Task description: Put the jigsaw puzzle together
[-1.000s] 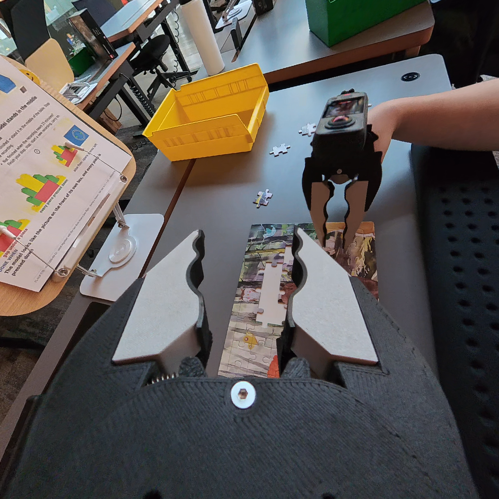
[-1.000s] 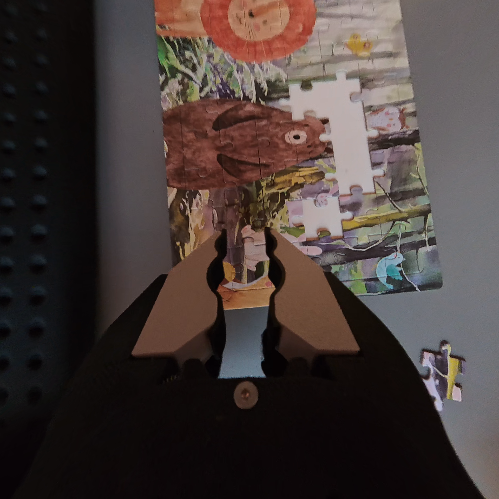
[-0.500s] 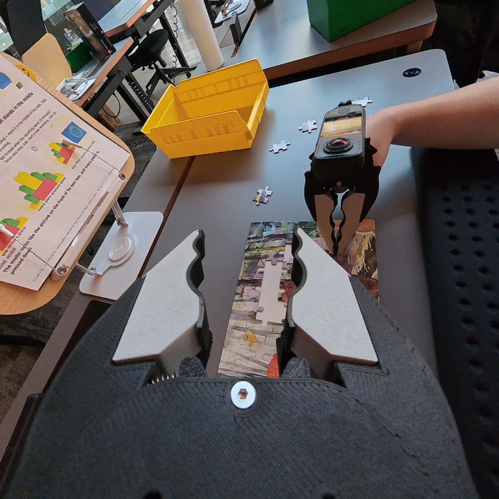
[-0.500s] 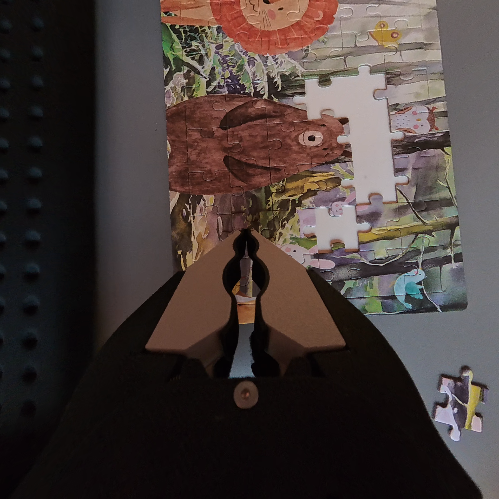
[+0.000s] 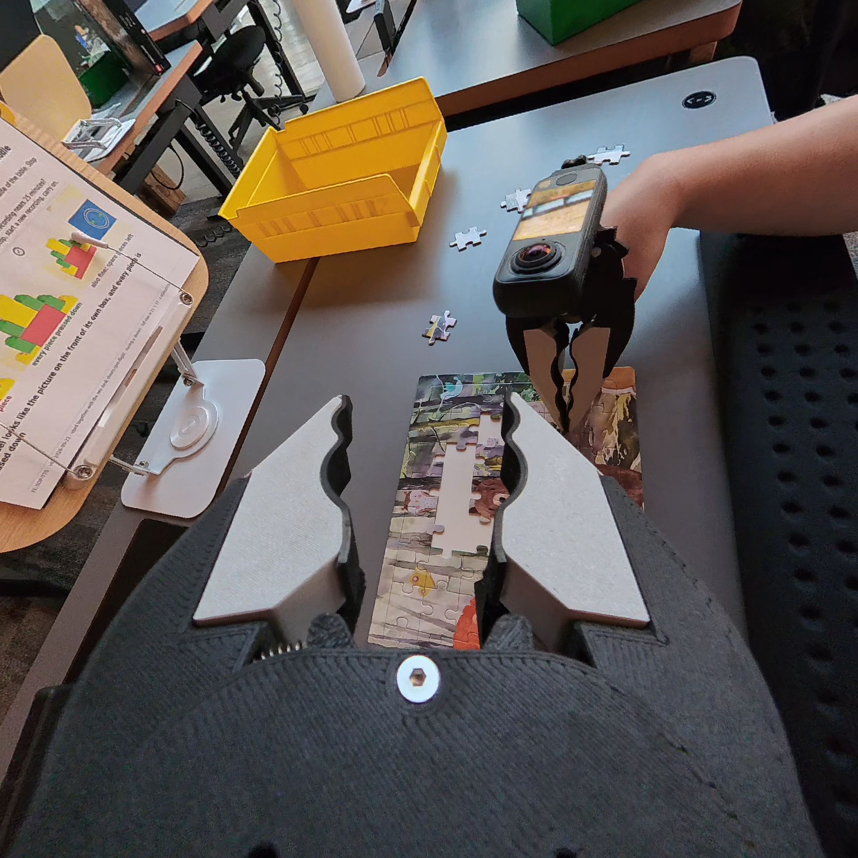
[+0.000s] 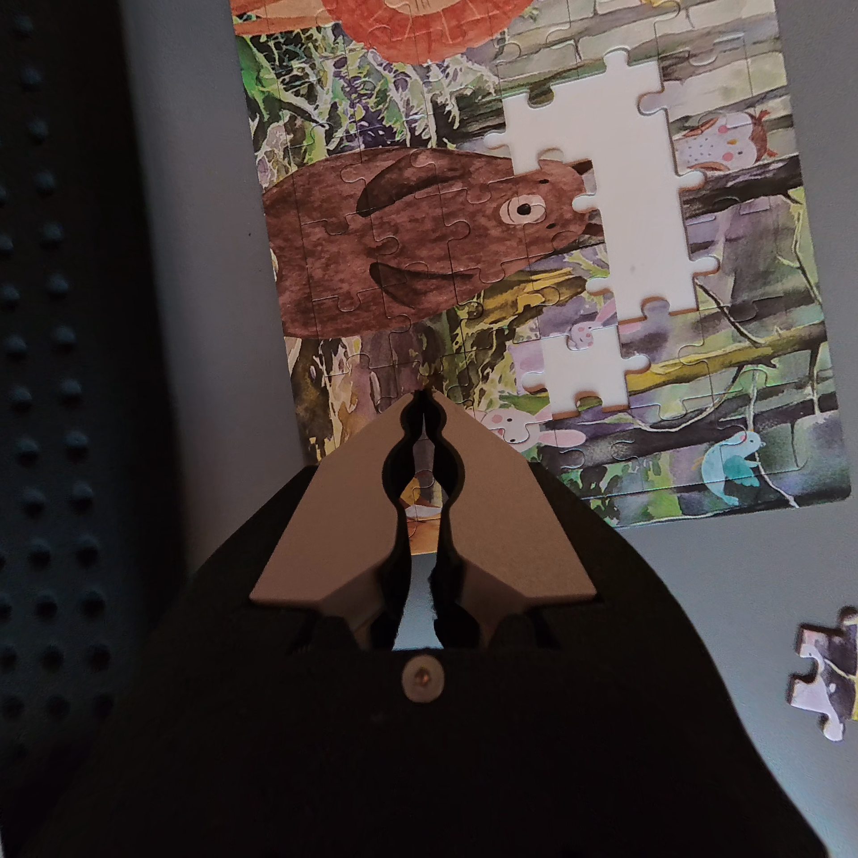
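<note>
My right gripper (image 6: 423, 394) has just pinched fully closed, empty, tips pressing the jigsaw puzzle (image 6: 464, 260) near its far edge (seating a piece, I'd guess), while my left gripper (image 5: 425, 404) hangs open above it, white gaps (image 6: 636, 218) unfilled.

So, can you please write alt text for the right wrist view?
The right gripper, jaws nearly closed and empty, points down at a mostly finished animal jigsaw puzzle with two white gaps. One loose piece lies on the grey table at the lower right.
</note>
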### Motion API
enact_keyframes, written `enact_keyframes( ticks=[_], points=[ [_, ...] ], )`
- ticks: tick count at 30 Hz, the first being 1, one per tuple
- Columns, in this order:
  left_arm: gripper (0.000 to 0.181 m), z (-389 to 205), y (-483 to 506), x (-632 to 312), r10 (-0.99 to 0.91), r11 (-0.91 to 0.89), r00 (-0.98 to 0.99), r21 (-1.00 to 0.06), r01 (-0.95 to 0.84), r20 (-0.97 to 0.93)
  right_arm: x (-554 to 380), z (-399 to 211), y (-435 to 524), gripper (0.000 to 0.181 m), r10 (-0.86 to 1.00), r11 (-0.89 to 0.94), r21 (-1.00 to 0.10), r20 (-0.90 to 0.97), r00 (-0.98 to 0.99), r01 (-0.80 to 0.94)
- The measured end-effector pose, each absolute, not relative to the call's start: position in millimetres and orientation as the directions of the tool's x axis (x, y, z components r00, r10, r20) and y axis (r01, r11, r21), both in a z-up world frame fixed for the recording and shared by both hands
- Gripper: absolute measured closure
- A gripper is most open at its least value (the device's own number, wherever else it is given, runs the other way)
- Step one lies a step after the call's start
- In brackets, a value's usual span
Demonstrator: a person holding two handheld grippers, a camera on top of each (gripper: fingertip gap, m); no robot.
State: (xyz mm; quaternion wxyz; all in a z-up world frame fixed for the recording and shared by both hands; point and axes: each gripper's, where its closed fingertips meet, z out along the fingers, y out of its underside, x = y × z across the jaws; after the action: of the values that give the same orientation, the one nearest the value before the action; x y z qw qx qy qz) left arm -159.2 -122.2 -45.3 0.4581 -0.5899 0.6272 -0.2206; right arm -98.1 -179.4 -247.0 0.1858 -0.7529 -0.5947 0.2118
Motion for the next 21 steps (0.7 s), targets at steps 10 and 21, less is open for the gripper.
enact_keyframes(
  ticks=[10,21],
  points=[
    [0.117,-44.5,-121.1,-160.4,-0.942,0.206,0.119,-0.820,-0.533,-0.314,-94.2,-182.6,-178.1,0.181,0.987,-0.069,-0.741,0.046,0.153,0.668],
    [0.120,-50.2,-96.7,-169.4,-0.917,0.169,0.210,-0.807,-0.566,-0.339,164.3,-126.9,-194.1,0.157,0.538,-0.293,-0.820,0.283,0.794,0.491]
  ],
)
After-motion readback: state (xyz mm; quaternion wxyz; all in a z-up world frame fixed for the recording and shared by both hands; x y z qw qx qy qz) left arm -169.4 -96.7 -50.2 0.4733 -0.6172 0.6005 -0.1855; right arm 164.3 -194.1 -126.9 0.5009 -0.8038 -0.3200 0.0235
